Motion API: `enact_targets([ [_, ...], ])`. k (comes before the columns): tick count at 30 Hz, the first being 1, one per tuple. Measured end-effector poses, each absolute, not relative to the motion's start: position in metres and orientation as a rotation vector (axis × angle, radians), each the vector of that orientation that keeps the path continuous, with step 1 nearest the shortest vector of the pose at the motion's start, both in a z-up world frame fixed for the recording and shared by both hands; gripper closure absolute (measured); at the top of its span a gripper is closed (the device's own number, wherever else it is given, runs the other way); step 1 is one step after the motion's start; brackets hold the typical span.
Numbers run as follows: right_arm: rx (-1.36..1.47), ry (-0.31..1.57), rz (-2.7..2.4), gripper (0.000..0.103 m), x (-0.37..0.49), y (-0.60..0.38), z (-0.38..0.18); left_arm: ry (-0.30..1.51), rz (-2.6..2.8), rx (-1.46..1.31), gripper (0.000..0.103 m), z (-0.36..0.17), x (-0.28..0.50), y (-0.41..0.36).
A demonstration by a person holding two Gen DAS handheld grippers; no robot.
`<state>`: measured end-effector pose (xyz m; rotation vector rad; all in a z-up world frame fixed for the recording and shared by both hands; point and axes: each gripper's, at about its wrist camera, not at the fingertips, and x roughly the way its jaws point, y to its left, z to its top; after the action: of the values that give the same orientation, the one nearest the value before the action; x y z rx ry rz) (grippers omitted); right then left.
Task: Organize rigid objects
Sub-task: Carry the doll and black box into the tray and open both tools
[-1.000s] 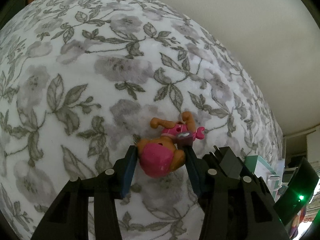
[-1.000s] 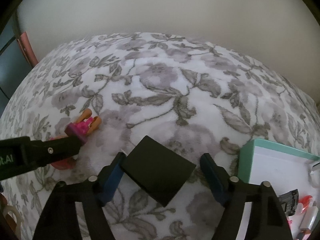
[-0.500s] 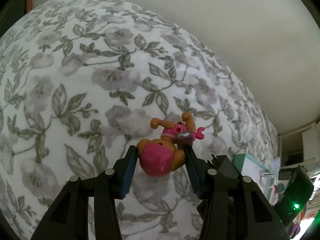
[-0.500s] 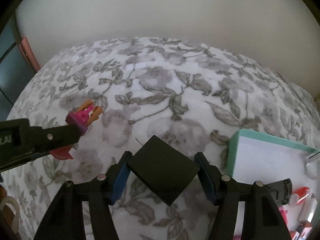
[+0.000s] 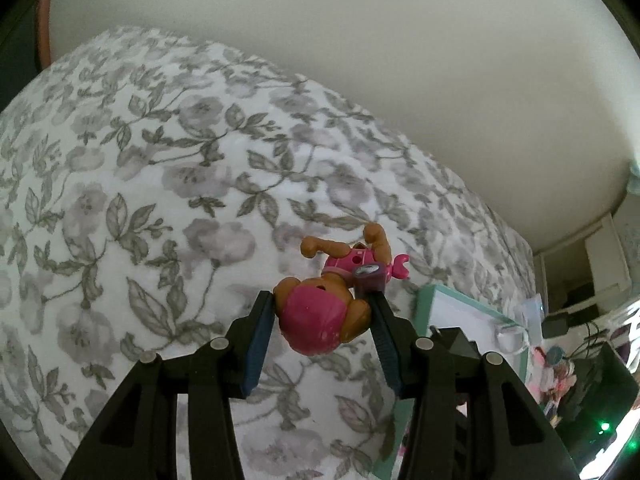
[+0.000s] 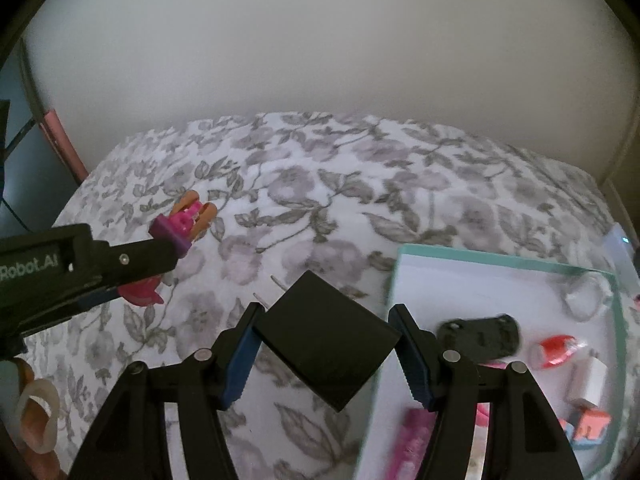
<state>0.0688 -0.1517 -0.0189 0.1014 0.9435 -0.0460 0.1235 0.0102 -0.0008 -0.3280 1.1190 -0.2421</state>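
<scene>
My left gripper (image 5: 322, 312) is shut on a pink and brown toy dog figure (image 5: 324, 312), held above the floral bedspread (image 5: 160, 184). The toy (image 6: 184, 224) and the left gripper (image 6: 96, 272) also show at the left of the right wrist view. My right gripper (image 6: 326, 338) is shut on a black square box (image 6: 326, 338), held by two corners above the bedspread, just left of a teal-rimmed white tray (image 6: 400, 280).
The tray holds a black toy car (image 6: 478, 336), a red item (image 6: 556, 352), a white charger (image 6: 586, 382), a pink tube (image 6: 412, 440) and other small things. Its corner shows in the left wrist view (image 5: 430, 300). A plain wall stands behind the bed.
Both grippers have risen and moved right toward the tray with their objects still held. More of the tray and its contents shows now in the right wrist view.
</scene>
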Motion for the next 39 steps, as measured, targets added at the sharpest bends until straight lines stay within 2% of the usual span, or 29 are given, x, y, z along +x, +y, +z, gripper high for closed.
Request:
enact_targets([
  [16,0.243,0.879,-0.169,0.036,0.000,-0.222,0.027,1.021,-0.366,-0.201,0.053,0.047,0.070,-0.055],
  [26,0.310,0.892,-0.269,0.036,-0.024,-0.272,0.026,1.055,-0.453,-0.114,0.053,0.037,0.053,-0.114],
  [39,0.397,0.994,-0.396,0.036,-0.037,-0.330,-0.006,1.111,-0.528,-0.026,0.053,0.009,0.038,-0.176],
])
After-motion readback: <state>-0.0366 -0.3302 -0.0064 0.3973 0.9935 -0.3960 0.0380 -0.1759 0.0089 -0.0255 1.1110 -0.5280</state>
